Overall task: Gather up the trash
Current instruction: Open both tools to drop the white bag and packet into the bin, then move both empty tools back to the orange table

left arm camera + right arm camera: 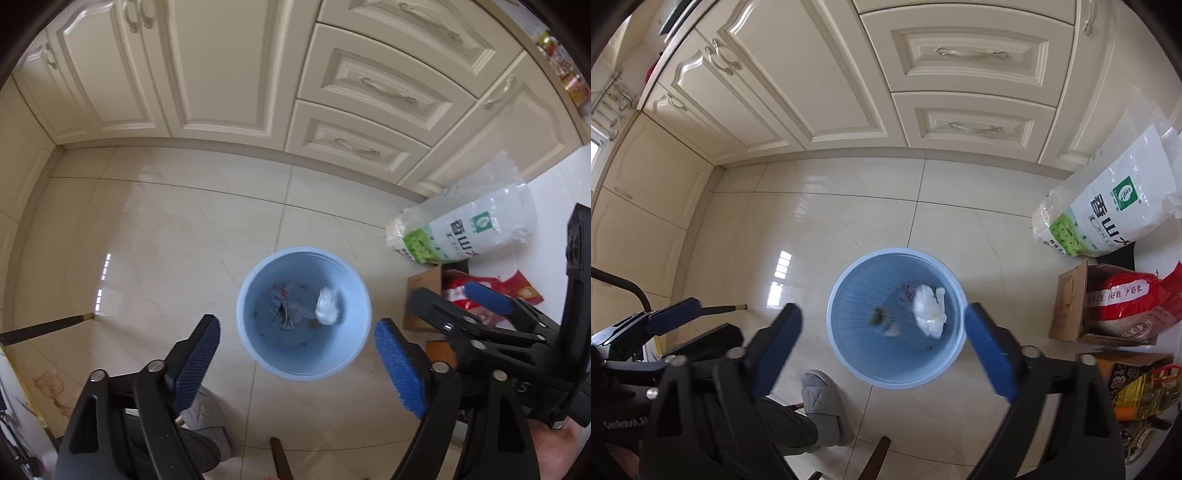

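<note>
- Both grippers are hovering above the blue trash bin (303, 314), which is standing on the tiled floor (166, 240) out from the cabinet base (229, 74).
- Left gripper (297, 363): jaws are sitting wide apart, holding nothing.
- Right gripper (882, 341): jaws are likewise spread, nothing between them.
- White crumpled tissue (930, 309) is lying inside the bin, toward its right wall, beside a clear plastic wrapper (286, 301) and small dark scraps on the bottom.
- Progress, judging from this: that trash is already lying binned; the drop looks done.
- No loose litter is showing on the visible floor; whether more is waiting out of view, I cannot tell.
- Rice bag (1108, 206) and cardboard box (1071, 306) are sitting near the floor's right edge; looking like stored groceries, not trash.
</note>
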`<action>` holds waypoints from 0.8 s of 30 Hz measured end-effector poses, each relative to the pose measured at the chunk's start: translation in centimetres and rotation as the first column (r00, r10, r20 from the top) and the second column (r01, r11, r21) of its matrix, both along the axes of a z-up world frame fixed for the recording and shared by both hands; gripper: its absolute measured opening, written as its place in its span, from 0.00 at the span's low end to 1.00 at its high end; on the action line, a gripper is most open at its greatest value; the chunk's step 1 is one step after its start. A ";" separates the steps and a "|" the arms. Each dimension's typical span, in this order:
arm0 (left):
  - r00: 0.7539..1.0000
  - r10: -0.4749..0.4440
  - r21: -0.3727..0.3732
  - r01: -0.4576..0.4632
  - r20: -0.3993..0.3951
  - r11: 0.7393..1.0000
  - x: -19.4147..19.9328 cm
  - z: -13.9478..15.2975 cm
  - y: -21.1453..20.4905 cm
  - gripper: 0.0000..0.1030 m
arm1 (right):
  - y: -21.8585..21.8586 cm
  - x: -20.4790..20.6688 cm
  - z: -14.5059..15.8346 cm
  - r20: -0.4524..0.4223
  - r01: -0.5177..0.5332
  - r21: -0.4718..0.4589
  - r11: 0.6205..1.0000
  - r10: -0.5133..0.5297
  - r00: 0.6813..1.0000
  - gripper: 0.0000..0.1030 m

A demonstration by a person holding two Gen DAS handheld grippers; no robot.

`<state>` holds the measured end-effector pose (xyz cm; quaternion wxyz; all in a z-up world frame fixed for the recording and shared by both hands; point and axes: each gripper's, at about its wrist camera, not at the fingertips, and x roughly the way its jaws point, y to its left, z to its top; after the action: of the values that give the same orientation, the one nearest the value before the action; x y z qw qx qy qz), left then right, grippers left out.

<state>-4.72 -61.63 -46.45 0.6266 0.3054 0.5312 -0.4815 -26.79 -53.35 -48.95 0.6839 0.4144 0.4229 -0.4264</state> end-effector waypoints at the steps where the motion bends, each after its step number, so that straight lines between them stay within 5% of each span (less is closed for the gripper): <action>1: 1.000 0.010 -0.003 -0.010 0.026 1.000 -0.3 0.2 0.2 0.88 | 0.1 -0.1 0.1 0.007 0.004 0.002 1.000 -0.004 1.000 1.00; 13: 0.983 0.063 -0.078 -0.051 0.170 0.996 -2.4 6.5 7.0 0.93 | 2.2 2.0 4.4 0.018 -0.025 -0.059 0.998 0.026 1.000 1.00; 24: 0.958 0.200 -0.262 -0.143 0.206 0.954 -2.2 17.4 19.2 0.93 | 6.7 7.8 14.3 0.059 -0.122 -0.213 0.969 0.137 0.989 1.00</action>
<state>-6.94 -42.39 -29.09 0.7563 0.2321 0.4165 -0.4479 -18.99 -46.64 -34.66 0.7650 0.3272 0.3765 -0.4074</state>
